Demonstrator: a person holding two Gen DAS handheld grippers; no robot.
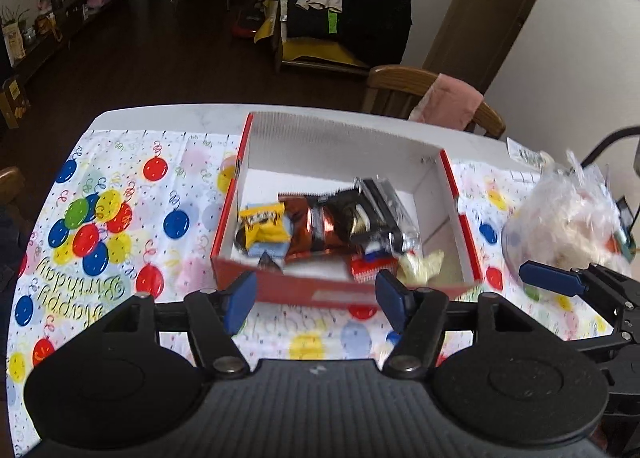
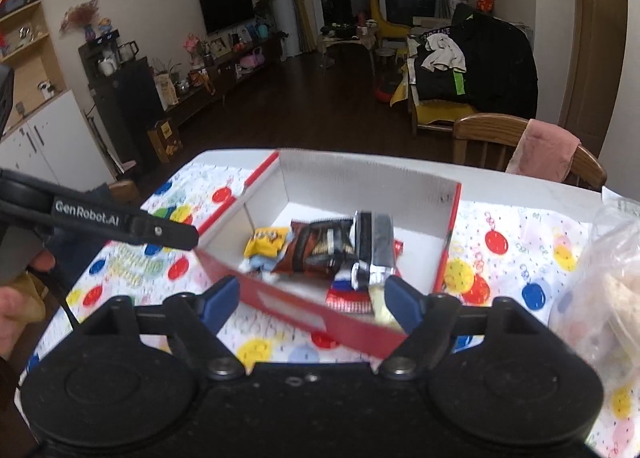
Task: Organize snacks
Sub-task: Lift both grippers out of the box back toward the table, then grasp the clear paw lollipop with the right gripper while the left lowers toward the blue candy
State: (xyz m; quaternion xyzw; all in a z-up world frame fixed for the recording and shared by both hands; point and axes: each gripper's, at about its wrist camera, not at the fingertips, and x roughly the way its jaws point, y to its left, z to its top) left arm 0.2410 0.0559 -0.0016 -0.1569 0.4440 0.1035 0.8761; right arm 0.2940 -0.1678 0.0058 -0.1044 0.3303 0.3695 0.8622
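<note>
A red cardboard box (image 1: 280,290) (image 2: 304,310) with a white inside stands on the table and holds several snack packets: a yellow one (image 1: 266,227) (image 2: 267,242), a brown foil one (image 1: 316,230) (image 2: 316,254), a black and silver one (image 1: 380,209) (image 2: 374,242), a red and white one (image 1: 370,266) (image 2: 348,296) and a pale yellow one (image 1: 422,264). My left gripper (image 1: 316,304) hangs open just in front of the box's near wall, nothing between its fingers. My right gripper (image 2: 314,304) is open too, at the same wall, and empty.
A balloon-print birthday cloth (image 1: 100,225) (image 2: 512,258) covers the white table. A clear plastic bag of snacks (image 1: 568,221) (image 2: 608,282) lies to the right of the box. A wooden chair with a pink cloth (image 1: 444,97) (image 2: 536,149) stands behind the table.
</note>
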